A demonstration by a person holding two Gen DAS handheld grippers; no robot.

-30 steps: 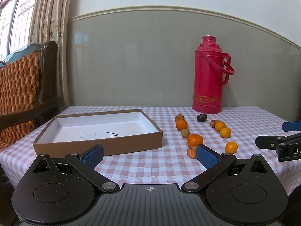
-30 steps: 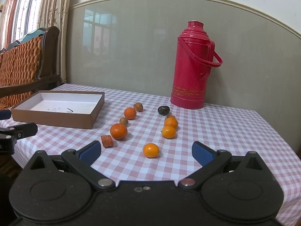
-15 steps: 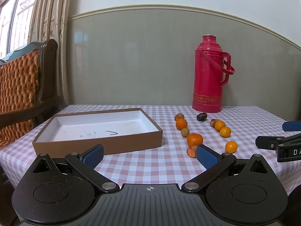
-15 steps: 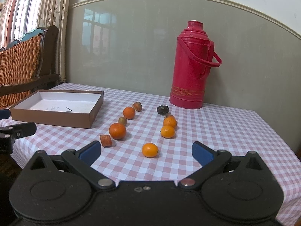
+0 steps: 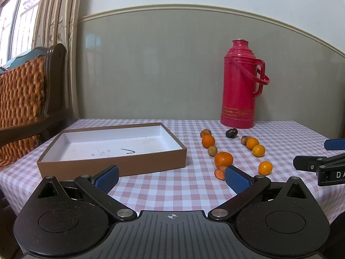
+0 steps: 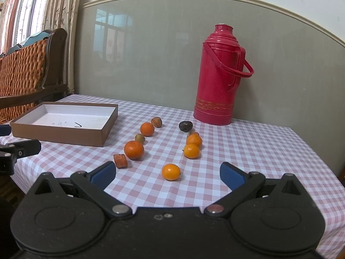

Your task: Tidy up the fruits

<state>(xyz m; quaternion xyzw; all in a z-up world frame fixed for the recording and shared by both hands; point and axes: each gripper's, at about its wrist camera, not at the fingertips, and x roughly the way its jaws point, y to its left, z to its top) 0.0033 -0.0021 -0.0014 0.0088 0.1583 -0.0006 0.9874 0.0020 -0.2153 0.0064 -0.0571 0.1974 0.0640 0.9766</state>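
Far left: brown shallow box, white inside, nothing in it, long axis running left-right across the checked tablecloth. Likely the drop target, judging from the task.

Left gripper: spread wide, nothing between the blue pads. Held low at the near table edge, aimed at the box's near right corner. Right pad overlapping the cut orange-red piece in view; contact or not, can't tell.

Fruits right of the box, none in it, in two rough rows running away from the grippers. Left row: cut piece nearest, then big orange, small greenish fruit, another orange, brownish piece farthest. Right row: small orange nearest, then two more, dark fruit at the far end, near the red thermos.

Right gripper: also spread wide, holding nothing. Small orange dead ahead, centred between the fingers, just past the tips, round so no axis to align. Nearer to right gripper than left. Probable first pick: straight forward and down, close, carry left to the box. Risk: round fruit rolling on the cloth if nudged off-centre.
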